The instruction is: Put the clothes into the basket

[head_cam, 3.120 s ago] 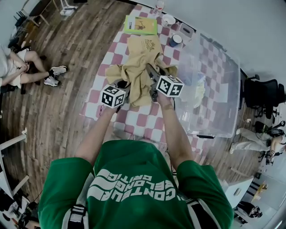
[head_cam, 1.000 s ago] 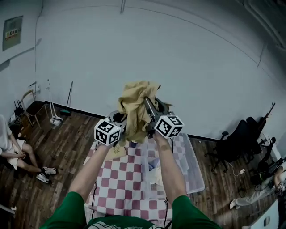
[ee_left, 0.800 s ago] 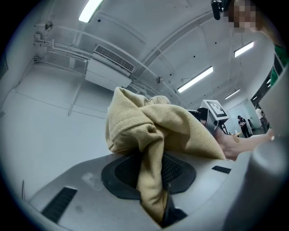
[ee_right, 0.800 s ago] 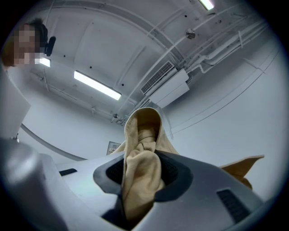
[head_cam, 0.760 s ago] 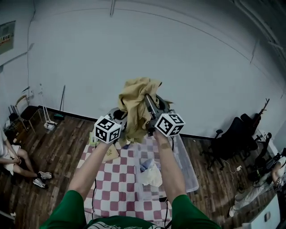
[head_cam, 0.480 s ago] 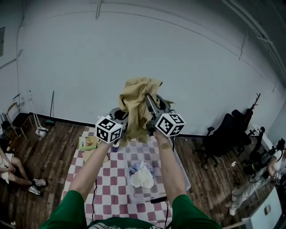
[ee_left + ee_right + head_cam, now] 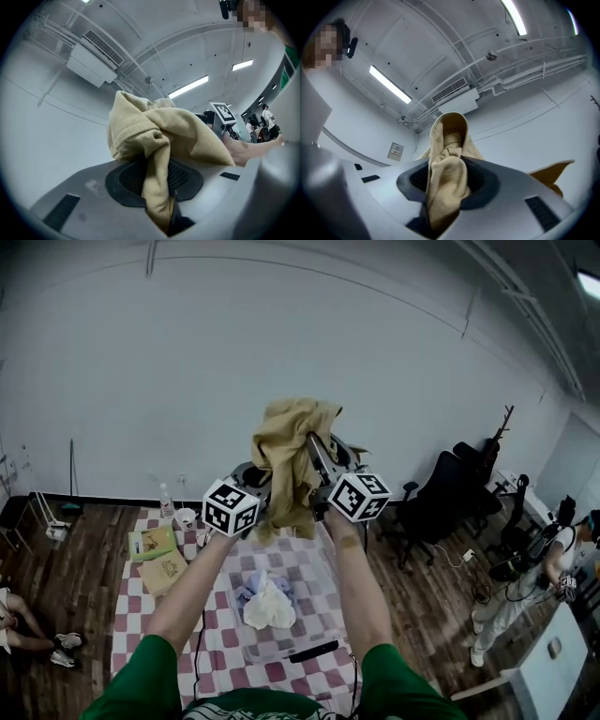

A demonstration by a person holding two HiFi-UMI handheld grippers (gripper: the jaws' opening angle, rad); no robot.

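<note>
In the head view the tan garment (image 7: 286, 442) hangs bunched at the middle of the frame, high before the white wall, between the left gripper (image 7: 255, 482) and the right gripper (image 7: 314, 454). The clear basket (image 7: 319, 610) with pale clothes (image 7: 267, 604) stands lower, on the checkered table (image 7: 141, 615). In the left gripper view the jaws stand nearly together and pinch a fold of this cloth at the lower centre. In the right gripper view the jaws likewise clamp a thick fold of it.

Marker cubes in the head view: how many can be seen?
2. One marker cube is left of the held tan garment, the other right of it. None seems hidden.
</note>
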